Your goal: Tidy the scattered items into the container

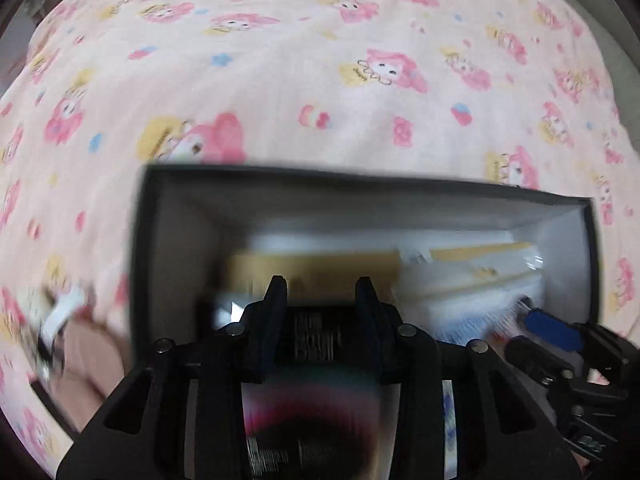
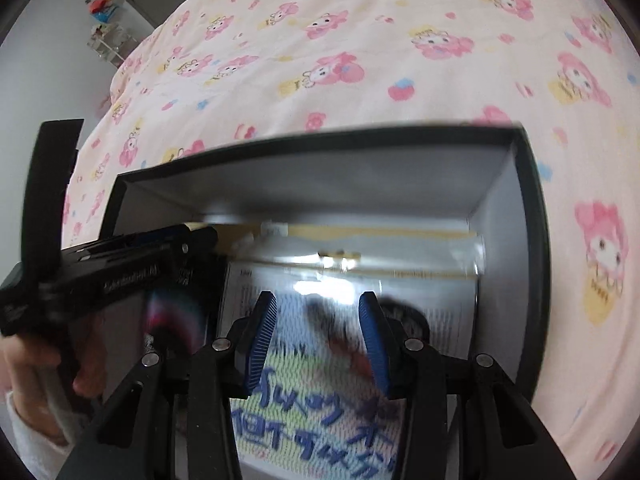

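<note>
— Where is the box (image 1: 360, 184)?

— On the bed (image 1: 320, 80), on the pink cartoon-print cover. It is black outside and pale grey inside, and both tools hang over its open top, pointing down into it.

— What is in it?

— A flat packet with blue writing (image 2: 320, 412) on a green and white ground lies under the right tool (image 2: 316, 298). Past it, against the far wall, lies a clear packet with yellow bands (image 2: 400, 248). At the left end there is a dark card with a rainbow ring (image 1: 320, 412), right under the left tool (image 1: 321, 282).

— Is the right tool carrying anything?

— No. Its blue pads stand moderately apart and nothing is pressed between them. The blue-writing packet shows through the gap, blurred, lying below.

— And the left one?

— Its fingers stand narrow. A dark printed surface shows between them, smeared by motion, and I cannot tell whether the pads press on it or only hover above it.

— Anything of the person?

— A hand (image 2: 40, 360) with a white cuff grips the left tool's handle at the box's left end.
</note>
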The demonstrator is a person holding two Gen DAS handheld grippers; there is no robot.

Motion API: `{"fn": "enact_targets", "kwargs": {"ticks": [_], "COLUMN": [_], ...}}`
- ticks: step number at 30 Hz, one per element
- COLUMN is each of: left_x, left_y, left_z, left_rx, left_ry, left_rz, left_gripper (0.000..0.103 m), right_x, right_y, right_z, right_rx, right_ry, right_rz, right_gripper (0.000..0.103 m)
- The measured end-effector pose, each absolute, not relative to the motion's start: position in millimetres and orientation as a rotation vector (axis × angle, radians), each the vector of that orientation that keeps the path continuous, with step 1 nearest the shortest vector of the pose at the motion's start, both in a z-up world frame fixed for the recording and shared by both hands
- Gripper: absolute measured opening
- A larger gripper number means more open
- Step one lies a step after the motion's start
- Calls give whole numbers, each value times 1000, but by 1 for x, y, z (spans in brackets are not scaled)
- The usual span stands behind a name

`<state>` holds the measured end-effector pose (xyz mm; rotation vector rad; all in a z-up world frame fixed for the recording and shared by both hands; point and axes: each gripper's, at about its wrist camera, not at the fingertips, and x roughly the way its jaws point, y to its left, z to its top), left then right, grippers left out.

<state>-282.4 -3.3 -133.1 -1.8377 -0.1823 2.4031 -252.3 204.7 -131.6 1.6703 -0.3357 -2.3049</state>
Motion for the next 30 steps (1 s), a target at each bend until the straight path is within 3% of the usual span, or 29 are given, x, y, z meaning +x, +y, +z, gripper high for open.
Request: {"fn": "enact_targets", "kwargs": {"ticks": [3, 7, 17, 22, 26, 30], "left_x": [-247, -212, -197, -197, -192, -194], "left_y": [-1, -6, 5, 3, 10, 14], "left_z": [-119, -126, -156, -160, -152, -162], "left_rx": [-1763, -1831, -1954, -1902, -1844, -1837], "left_ry": [-248, -203, -277, -557, -485, -450], "left_rz": [2362, 2339, 2298, 2047, 2111, 2116], "left_gripper": [36, 36, 35, 35, 35, 35], "right_x": [-230, -201, -183, -187, -185, -189], "right_y": [202, 199, 181, 187, 191, 191], "right_z": [-116, -105, -117, -127, -117, -116], "right_rx": [1607, 1536, 1535, 1607, 1558, 1544], "right_ry": [-274, -264, -258, -220, -115, -145], "right_rz": [-2344, -2373, -2269, -2319, -2438, -2426], "right_gripper": [39, 39, 39, 39, 39, 39]}}
